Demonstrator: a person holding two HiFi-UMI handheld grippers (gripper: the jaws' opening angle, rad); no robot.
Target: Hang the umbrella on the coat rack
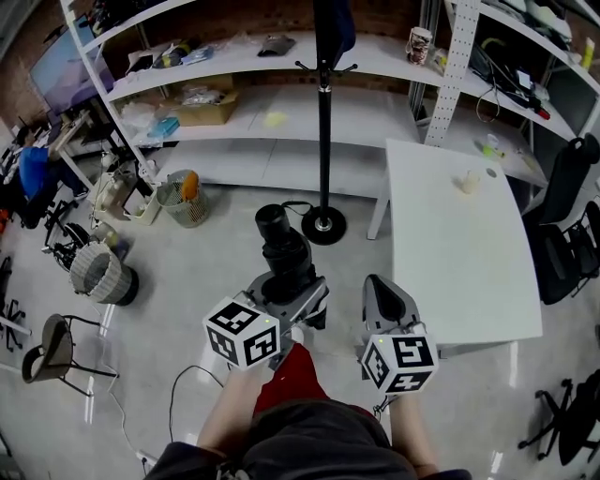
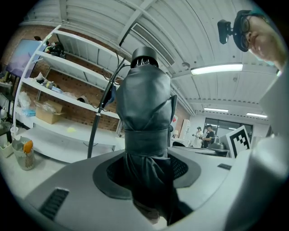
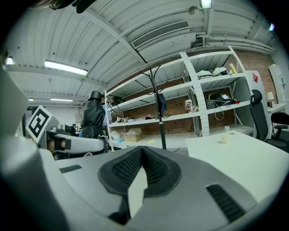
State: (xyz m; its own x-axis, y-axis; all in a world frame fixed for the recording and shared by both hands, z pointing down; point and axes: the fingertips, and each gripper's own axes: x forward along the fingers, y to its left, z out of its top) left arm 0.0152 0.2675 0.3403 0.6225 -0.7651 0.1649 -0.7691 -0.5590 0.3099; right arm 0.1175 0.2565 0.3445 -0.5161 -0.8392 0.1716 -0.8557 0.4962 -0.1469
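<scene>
Black umbrella [image 2: 143,108] stands clamped in the left hand-held gripper [image 2: 145,168], jaws wide.

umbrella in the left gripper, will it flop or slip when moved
Umbrella is probably stiff: it stands upright from the left gripper. Its folded fabric looks smooth and bunched, so it may slip or squash. Gripped near one end, it likely feels top-heavy.

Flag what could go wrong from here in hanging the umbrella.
The left gripper clamps the folded black fabric umbrella on soft cloth, and it stands tall above the jaws, so it may slip or tip. A dark blue item already hangs on the tall black pole coat rack, so hooks there may be crowded.
</scene>
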